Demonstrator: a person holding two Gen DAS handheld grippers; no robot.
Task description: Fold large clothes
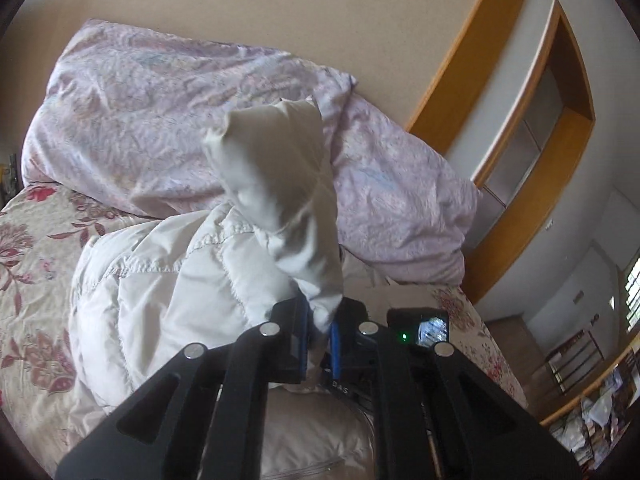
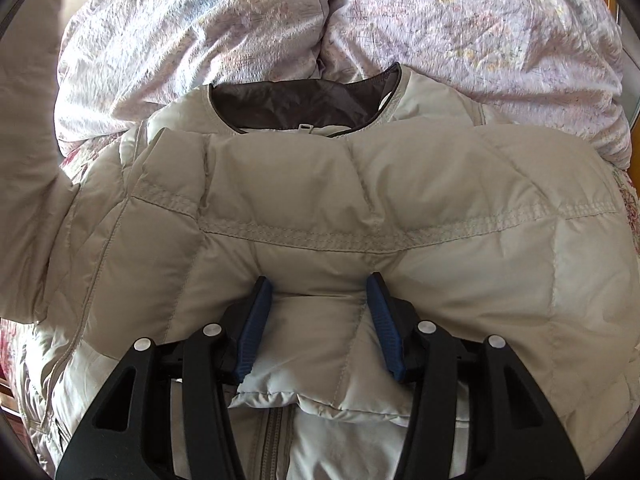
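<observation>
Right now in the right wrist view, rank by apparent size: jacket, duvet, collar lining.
1. jacket: fills most of the frame, though it lies nearest the camera, so its lead is partly nearness.
2. duvet: spans the top, partly hidden behind the jacket.
3. collar lining: a small dark patch.

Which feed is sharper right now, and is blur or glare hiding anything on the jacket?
Right wrist view: sharp, evenly lit, down jacket stitching readable. Left wrist view: motion-blurred, lifted sleeve soft-edged; window bright at right edge; fisheye bends the wall.

The only legible lettering is "DAS", white on the black left gripper (image 1: 320, 330) body beneath its fingers.
</observation>
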